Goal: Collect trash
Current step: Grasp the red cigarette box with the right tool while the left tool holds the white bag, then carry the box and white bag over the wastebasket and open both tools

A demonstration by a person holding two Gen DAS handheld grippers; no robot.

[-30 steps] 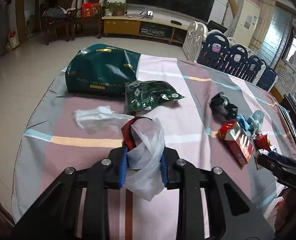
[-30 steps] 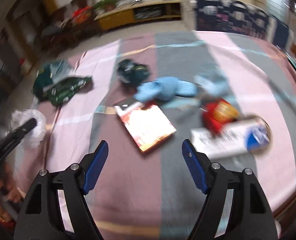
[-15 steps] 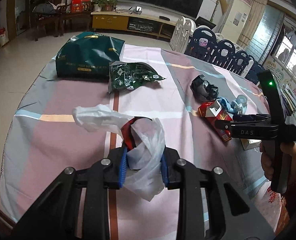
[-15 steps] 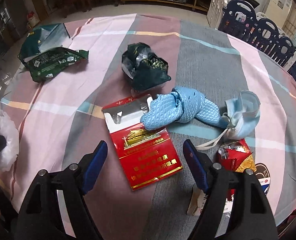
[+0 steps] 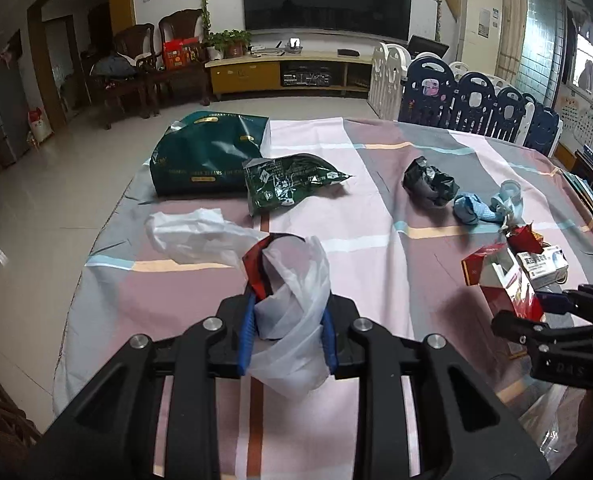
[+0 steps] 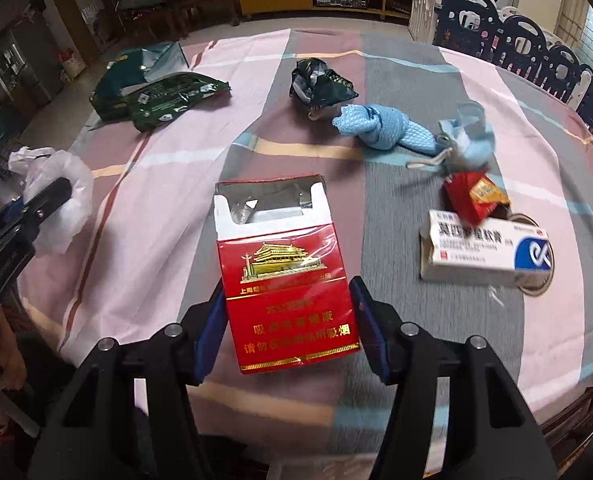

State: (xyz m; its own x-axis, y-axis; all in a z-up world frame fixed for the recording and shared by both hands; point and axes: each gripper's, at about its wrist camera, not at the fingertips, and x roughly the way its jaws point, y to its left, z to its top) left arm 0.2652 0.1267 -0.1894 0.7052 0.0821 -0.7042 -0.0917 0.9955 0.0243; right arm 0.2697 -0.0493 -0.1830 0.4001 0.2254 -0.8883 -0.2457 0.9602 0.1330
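My left gripper (image 5: pixel 286 320) is shut on a white plastic bag (image 5: pixel 292 312) whose open mouth, with a red piece at its rim, points away over the table. My right gripper (image 6: pixel 286 312) is shut on an open red cigarette pack (image 6: pixel 284 272) and holds it tilted above the tablecloth. The pack (image 5: pixel 504 280) and the right gripper (image 5: pixel 552 308) also show at the right of the left wrist view. The left gripper with the bag (image 6: pixel 52 204) shows at the left of the right wrist view.
On the striped tablecloth (image 6: pixel 416 80) lie a white medicine box (image 6: pixel 484 248), a red wrapper (image 6: pixel 476 196), a blue face mask (image 6: pixel 468 140), a blue cloth (image 6: pixel 380 128), a crumpled dark wrapper (image 6: pixel 320 84), a green snack bag (image 6: pixel 172 96) and a dark green bag (image 5: pixel 204 156).
My right gripper has closed on the red cigarette pack and lifted it from the cloth. It has drawn back toward the table's near right edge. The left gripper still holds the bag.
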